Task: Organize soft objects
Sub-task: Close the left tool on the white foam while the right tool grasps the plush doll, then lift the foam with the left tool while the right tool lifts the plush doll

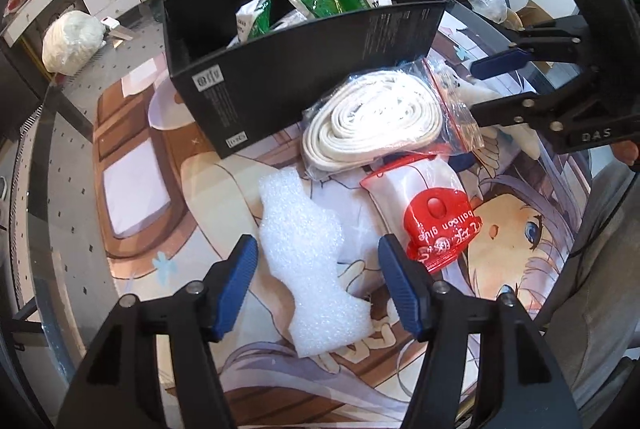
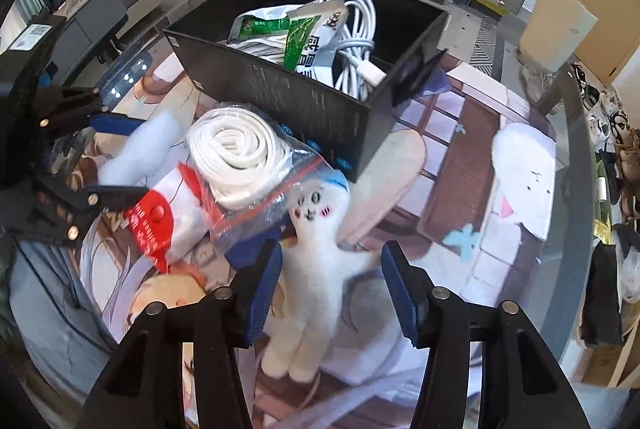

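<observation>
A white foam piece (image 1: 308,269) lies on the printed mat between the open jaws of my left gripper (image 1: 316,283). A white plush doll (image 2: 316,269) lies between the open jaws of my right gripper (image 2: 330,287); the right gripper also shows in the left wrist view (image 1: 486,87) with the doll (image 1: 478,93) between its fingers. A clear bag of coiled white strap (image 1: 372,121) and a red-topped balloon glue packet (image 1: 432,225) lie between them. The black box (image 1: 304,69) behind holds green-white pouches (image 2: 308,37) and a white cable (image 2: 356,25).
The printed anime mat (image 2: 460,157) covers a glass table. A white bundle (image 1: 72,41) sits at the far table edge. Drawers, suitcases and a shoe rack stand beyond. The person's leg (image 1: 592,269) is at the right.
</observation>
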Tool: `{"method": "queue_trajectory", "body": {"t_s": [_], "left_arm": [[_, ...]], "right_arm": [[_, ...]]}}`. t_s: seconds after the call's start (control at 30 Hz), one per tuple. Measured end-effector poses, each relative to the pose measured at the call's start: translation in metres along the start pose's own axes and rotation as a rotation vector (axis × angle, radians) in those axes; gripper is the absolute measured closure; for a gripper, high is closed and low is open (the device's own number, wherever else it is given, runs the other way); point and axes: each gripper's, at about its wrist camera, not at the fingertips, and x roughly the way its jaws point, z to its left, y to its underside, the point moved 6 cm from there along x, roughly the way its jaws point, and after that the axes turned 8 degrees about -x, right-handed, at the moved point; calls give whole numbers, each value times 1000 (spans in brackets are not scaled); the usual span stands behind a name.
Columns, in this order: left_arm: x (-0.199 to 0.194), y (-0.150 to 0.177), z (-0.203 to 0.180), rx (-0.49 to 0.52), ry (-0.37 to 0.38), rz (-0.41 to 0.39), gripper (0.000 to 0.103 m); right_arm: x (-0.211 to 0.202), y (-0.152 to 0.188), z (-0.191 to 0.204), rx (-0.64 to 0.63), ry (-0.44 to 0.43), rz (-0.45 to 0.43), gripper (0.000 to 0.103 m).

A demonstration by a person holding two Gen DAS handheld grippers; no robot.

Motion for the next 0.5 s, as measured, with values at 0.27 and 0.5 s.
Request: {"method": "queue_trajectory", "body": {"t_s": [0.27, 0.5], "left_arm": [[-1, -1, -1, 14, 19, -2, 66], [-3, -3, -1, 21, -15, -18, 60]], "right_arm": [[7, 1, 14, -69, 48, 44, 50], [5, 14, 19, -86, 54, 54, 44]]}}
